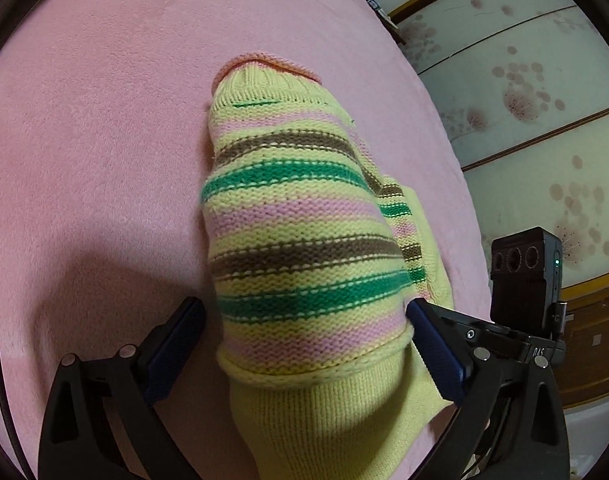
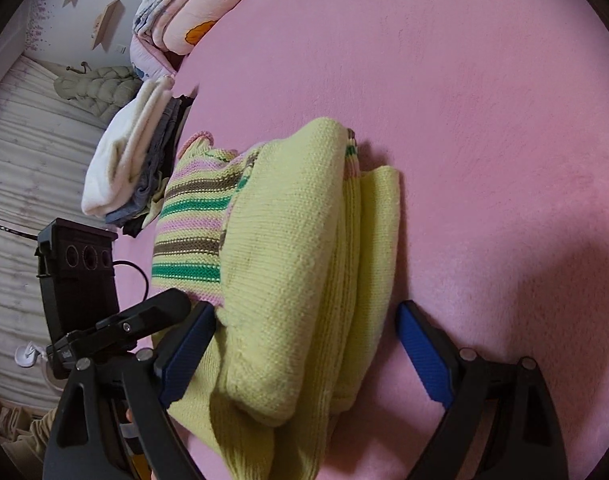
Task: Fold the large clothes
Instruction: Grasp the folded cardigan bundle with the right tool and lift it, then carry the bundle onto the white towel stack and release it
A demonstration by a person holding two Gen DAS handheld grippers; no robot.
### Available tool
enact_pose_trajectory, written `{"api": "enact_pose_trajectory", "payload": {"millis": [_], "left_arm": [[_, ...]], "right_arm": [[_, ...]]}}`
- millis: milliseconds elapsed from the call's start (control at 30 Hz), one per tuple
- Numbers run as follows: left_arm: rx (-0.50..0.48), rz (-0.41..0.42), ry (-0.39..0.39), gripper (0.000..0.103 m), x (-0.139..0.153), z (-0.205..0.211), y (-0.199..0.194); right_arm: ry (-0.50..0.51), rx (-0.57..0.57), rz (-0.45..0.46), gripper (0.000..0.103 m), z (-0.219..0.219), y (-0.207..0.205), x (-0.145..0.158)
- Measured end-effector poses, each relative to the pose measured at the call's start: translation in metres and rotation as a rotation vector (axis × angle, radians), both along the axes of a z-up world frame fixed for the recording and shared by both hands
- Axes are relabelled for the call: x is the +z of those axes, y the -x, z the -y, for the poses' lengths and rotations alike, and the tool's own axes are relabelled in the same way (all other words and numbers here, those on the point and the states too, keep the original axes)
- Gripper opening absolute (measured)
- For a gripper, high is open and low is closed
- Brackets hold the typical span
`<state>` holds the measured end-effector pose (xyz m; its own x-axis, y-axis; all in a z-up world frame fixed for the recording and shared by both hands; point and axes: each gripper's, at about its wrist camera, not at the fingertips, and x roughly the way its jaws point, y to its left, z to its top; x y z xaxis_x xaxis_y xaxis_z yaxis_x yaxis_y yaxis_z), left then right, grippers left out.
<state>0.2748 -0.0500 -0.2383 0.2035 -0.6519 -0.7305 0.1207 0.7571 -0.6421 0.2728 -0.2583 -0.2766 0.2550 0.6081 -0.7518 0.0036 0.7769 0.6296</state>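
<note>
A yellow knit sweater (image 1: 304, 240) with pink, brown and green stripes lies folded into a narrow bundle on the pink bed cover (image 1: 104, 140). My left gripper (image 1: 304, 312) is open, its blue pads (image 1: 176, 344) on either side of the striped bundle. In the right wrist view the sweater (image 2: 296, 260) shows plain yellow folded layers with a striped sleeve on the left. My right gripper (image 2: 304, 320) is open, its blue pads (image 2: 420, 344) on either side of the yellow fold. I cannot tell whether the pads touch the knit.
A stack of folded clothes (image 2: 132, 160) lies on the bed left of the sweater. Folded quilts (image 2: 192, 4) sit at the far end. A flowered wardrobe front (image 1: 524, 100) stands beside the bed. The pink cover (image 2: 484, 120) spreads wide to the right.
</note>
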Motion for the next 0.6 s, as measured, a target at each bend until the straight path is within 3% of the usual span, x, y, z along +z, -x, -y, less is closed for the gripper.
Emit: {"api": "enact_pose_trajectory", "payload": {"millis": [33, 67, 100, 133, 200, 267, 433, 600], "left_arm": [[0.001, 0.010, 0.001, 0.095, 0.001, 0.001, 0.001], [-0.001, 0.018, 0.006, 0.078, 0.001, 0.002, 0.002], [-0.006, 0.019, 0.014, 0.076, 0.002, 0.003, 0.003], [-0.003, 0.023, 0.007, 0.074, 0.003, 0.002, 0.005], [-0.006, 0.041, -0.019, 0.068, 0.009, 0.003, 0.006], [-0.020, 0.074, -0.055, 0.062, 0.022, 0.009, 0.010], [-0.045, 0.162, -0.126, 0.061, 0.071, 0.000, 0.039], [-0.090, 0.217, -0.155, 0.062, 0.123, -0.031, 0.075]], "right_arm": [[-0.005, 0.003, 0.003, 0.090, -0.001, 0.000, 0.000], [-0.007, 0.004, 0.009, 0.085, -0.001, 0.000, 0.001], [-0.035, 0.017, 0.016, 0.059, -0.002, 0.001, 0.002], [-0.078, 0.026, 0.006, 0.052, -0.005, 0.000, 0.002], [-0.072, 0.012, 0.014, 0.044, -0.006, 0.003, 0.006], [-0.037, 0.018, 0.045, 0.040, -0.011, 0.007, 0.015], [0.031, -0.029, 0.081, 0.036, -0.029, 0.030, 0.047], [0.013, -0.048, 0.129, 0.036, -0.057, 0.071, 0.088]]}}
